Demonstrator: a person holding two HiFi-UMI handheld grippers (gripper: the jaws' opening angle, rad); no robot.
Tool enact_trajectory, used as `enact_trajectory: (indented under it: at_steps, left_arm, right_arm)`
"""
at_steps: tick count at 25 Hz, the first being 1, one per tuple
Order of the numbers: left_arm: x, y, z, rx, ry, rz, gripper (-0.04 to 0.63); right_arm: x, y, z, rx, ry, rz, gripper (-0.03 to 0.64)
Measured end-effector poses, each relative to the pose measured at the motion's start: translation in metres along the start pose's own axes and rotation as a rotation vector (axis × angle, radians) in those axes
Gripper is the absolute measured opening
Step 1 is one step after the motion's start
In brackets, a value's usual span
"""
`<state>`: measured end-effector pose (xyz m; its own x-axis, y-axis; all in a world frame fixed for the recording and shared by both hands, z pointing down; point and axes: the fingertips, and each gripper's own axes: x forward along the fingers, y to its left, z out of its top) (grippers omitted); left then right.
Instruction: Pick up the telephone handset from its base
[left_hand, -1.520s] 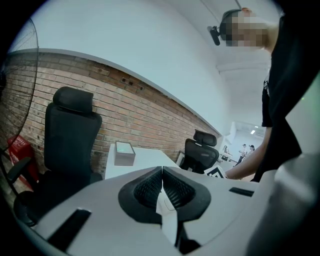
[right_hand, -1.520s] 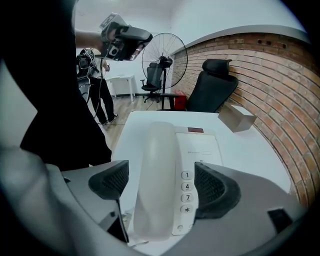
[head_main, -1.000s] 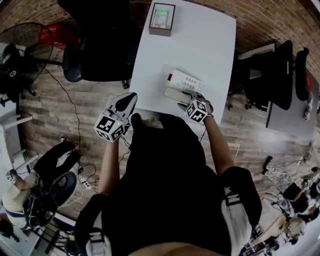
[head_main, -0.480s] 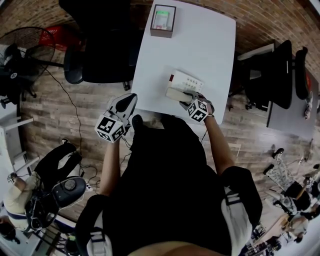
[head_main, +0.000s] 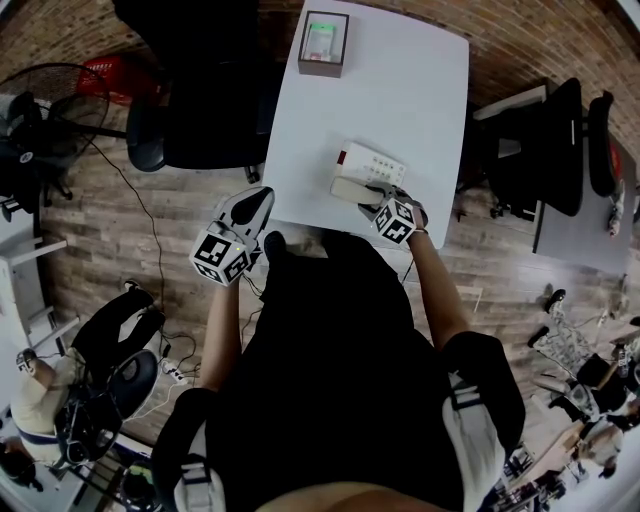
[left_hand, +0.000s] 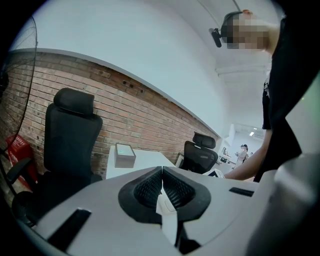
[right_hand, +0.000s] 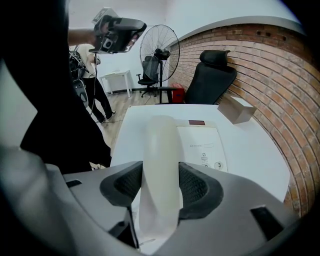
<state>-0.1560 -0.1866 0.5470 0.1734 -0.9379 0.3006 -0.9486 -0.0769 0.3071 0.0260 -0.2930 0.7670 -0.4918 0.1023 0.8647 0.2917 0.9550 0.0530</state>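
Now the right gripper (right_hand: 160, 187), its jaws just closing, pinches the handset (right_hand: 160, 145) across its length on the base (right_hand: 206, 141); the left gripper's (left_hand: 161, 186) jaws are together, empty.

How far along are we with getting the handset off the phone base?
Done: the right gripper straddles the handset; its jaws have just been closing, and the pads now press its sides. In hand: securing that grip. Left: the lift itself, since the handset is not yet raised from its base. The left gripper is shut, empty and idle.
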Motion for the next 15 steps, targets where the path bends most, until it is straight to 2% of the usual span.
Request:
enact_trajectory:
  at_steps: [7, 15]
  left_arm:
    - [0.008, -0.007, 0.005, -0.002, -0.003, 0.002, 0.020]
    - [0.024, -0.019, 0.013, -0.001, -0.015, 0.010, 0.020]
  right_arm:
    - [-0.002, 0.001, -0.001, 0.010, -0.006, 0.047, 0.206]
    - [-0.003, 0.000, -0.001, 0.019, -0.010, 0.047, 0.207]
